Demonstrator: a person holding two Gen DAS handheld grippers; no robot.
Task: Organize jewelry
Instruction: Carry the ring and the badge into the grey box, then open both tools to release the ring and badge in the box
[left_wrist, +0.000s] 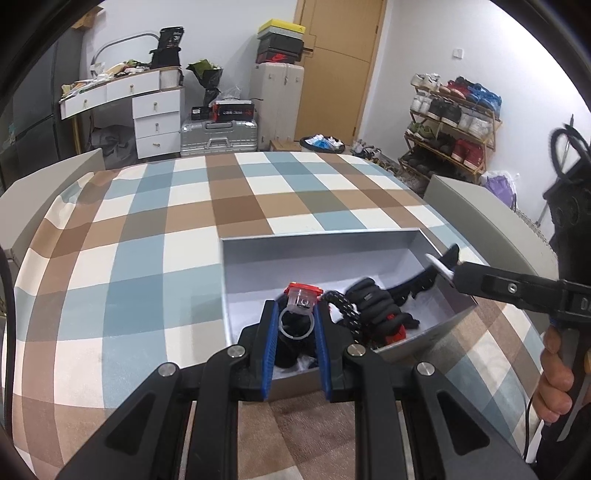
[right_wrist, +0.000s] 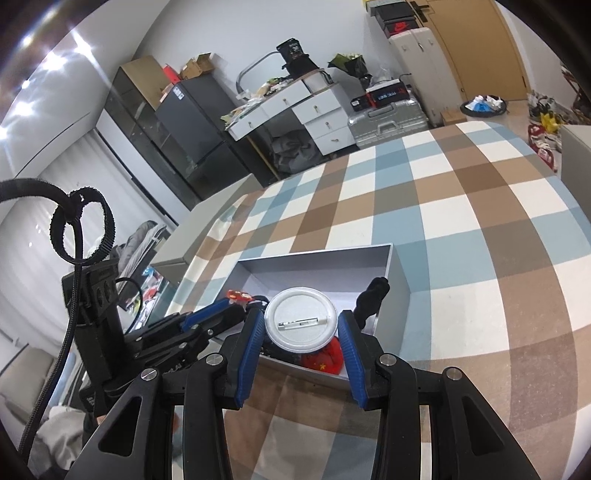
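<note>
Left tool (left_wrist: 295, 325) clamped on clear plastic ring with red-topped square head (left_wrist: 298, 309), over near end of shallow grey cardboard box (left_wrist: 321, 236) on checked bedspread (left_wrist: 147, 229). Right tool (right_wrist: 301, 326) clamped on round white pin badge (right_wrist: 301, 323), also over box. Lower both close to box floor before releasing, clear of black bands (left_wrist: 373, 299).

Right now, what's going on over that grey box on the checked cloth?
A person is sorting jewelry with a handheld gripper in each hand. The left gripper pinches a clear toy ring with a red top; the right gripper holds a round white pin badge, pin side up. Both hover over the open grey box, which holds dark bands.
</note>
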